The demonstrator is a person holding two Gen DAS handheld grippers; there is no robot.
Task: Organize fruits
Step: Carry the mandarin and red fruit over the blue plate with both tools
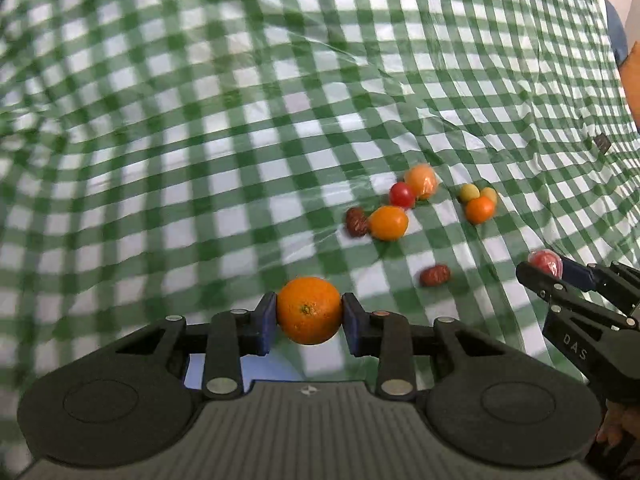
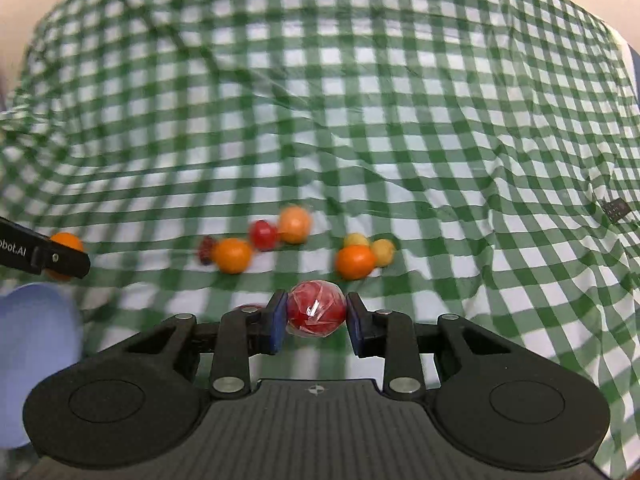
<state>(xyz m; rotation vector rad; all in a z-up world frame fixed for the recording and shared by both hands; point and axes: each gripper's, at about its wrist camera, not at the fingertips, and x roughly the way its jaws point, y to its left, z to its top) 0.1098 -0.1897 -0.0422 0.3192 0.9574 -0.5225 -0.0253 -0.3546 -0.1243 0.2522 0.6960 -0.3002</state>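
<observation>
My left gripper (image 1: pixel 309 312) is shut on an orange (image 1: pixel 309 310) and holds it above the green checked cloth (image 1: pixel 200 140). My right gripper (image 2: pixel 317 312) is shut on a red plastic-wrapped fruit (image 2: pixel 317 309); it also shows at the right of the left wrist view (image 1: pixel 545 263). On the cloth lie several small fruits: an orange tomato (image 1: pixel 388 222), a red tomato (image 1: pixel 402 195), a wrapped orange fruit (image 1: pixel 421 181), two dark red dates (image 1: pixel 356 222) (image 1: pixel 435 275), and a cluster of a small orange (image 1: pixel 479 209) with yellow fruits (image 1: pixel 469 193).
A pale blue rounded object (image 2: pixel 36 360) lies at the lower left of the right wrist view, below my left gripper (image 2: pixel 60 258). A small dark tag (image 2: pixel 616 209) sits on the cloth at the right. The cloth is wrinkled.
</observation>
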